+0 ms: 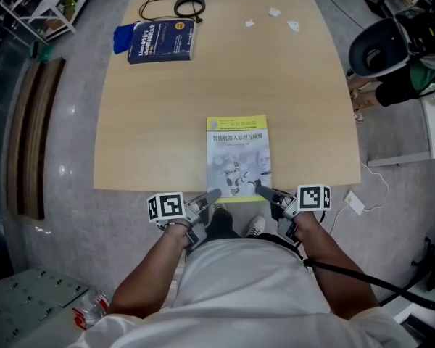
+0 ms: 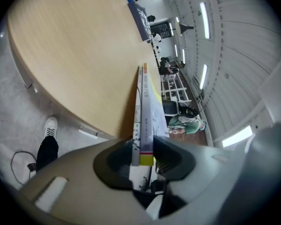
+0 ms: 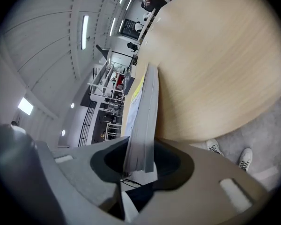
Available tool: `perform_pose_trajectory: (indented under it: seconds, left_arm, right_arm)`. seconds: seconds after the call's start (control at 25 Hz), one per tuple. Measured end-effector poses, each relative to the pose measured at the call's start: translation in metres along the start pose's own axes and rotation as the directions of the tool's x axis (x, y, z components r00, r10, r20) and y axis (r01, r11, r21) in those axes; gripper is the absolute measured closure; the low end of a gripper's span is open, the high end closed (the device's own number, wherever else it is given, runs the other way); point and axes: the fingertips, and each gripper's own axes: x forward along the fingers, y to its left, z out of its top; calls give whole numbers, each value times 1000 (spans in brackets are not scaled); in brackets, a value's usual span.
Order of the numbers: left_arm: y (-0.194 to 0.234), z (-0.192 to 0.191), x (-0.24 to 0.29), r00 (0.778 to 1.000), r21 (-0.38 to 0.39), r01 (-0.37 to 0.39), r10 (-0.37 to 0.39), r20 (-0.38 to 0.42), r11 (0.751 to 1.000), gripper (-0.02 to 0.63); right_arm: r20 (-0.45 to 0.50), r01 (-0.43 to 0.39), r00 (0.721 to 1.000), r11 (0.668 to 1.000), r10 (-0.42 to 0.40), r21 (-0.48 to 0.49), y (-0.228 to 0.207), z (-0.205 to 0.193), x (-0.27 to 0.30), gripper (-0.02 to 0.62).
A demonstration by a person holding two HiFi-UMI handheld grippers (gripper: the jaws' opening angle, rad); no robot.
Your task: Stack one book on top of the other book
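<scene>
While both grippers point across the table, each is clamped on a near corner of the same book. The left gripper (image 2: 143,156) has its two pads pressed on the spine corner of the pale book (image 1: 237,154), which stands edge-on between them and runs away from the jaws. The right gripper (image 3: 140,165) is closed on the opposite near corner, where the grey page edges show between its pads. Seen from the head view, this book lies at the middle of the near edge of the wooden table (image 1: 203,100), its far end towards the centre. Its cover has a yellow band at top and bottom, a line of dark print and a greyish picture. A dark blue book (image 1: 161,40) lies flat at the far left corner, well apart, near a coiled black cable (image 1: 188,6).
</scene>
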Motion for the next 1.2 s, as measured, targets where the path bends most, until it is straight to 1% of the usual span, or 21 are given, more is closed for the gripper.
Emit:
perform_pose_trajectory:
  seconds: [0.2,0.36,0.48,0.64,0.72,0.76,0.84,0.88,0.92,1.0,1.04,1.08,1.12,1.16,1.2]
  left_arm:
    - [3,35,17,1000,20,-27,27,-5,999,466]
    - [2,57,25,999,41,-32,33,-18,999,466]
    - [3,65,28,999,46,-31,32,-23,998,466]
    - [3,65,29,999,40,-19,21,-38,999,466]
    - [0,65,29,999,40,-12,14,-44,999,462]
    - [-2,65,29,999,41,-3,4,-47,999,452]
    - [-8,65,28,998,47,14,-11,-54,999,340]
    - [-9,65,27,998,57,9,-5,-57,998,318]
    - [-8,65,24,998,70,-4,8,-61,998,313]
    - [-5,64,16,997,93,-33,40,-68,995,301]
    - [-3,63,11,996,106,-45,53,-72,993,299]
    - [-3,62,6,995,128,-55,65,-77,990,296]
    - [-3,62,1,993,170,-70,85,-83,983,296]
    - [-4,61,-4,988,239,-95,120,-92,966,296]
    - [-4,59,-6,979,342,-131,176,-105,931,296]
  right_arm:
    - [4,16,1000,1000,-17,7,-10,31,17,468]
    - [18,21,1000,1000,-22,9,-14,48,28,468]
    - [23,22,999,1000,-22,8,-15,55,32,468]
    - [13,21,1000,1000,-22,21,-18,55,34,466]
    - [-9,37,999,999,-37,-3,-19,53,34,452]
    - [-28,54,998,998,-55,-28,-20,52,34,436]
    - [-57,82,995,994,-86,-75,-19,51,33,382]
    - [-59,92,994,992,-97,-86,-18,51,30,348]
    - [-52,103,993,990,-108,-93,-16,53,26,325]
    - [-20,126,991,986,-129,-110,-14,60,14,324]
    - [-5,143,989,980,-145,-137,-11,64,7,324]
    - [3,168,985,967,-171,-189,-9,67,2,324]
    - [1,203,978,942,-210,-269,-6,68,-1,324]
    - [-9,243,964,895,-265,-373,-3,67,-3,324]
    - [-26,279,942,826,-333,-491,-3,63,-2,324]
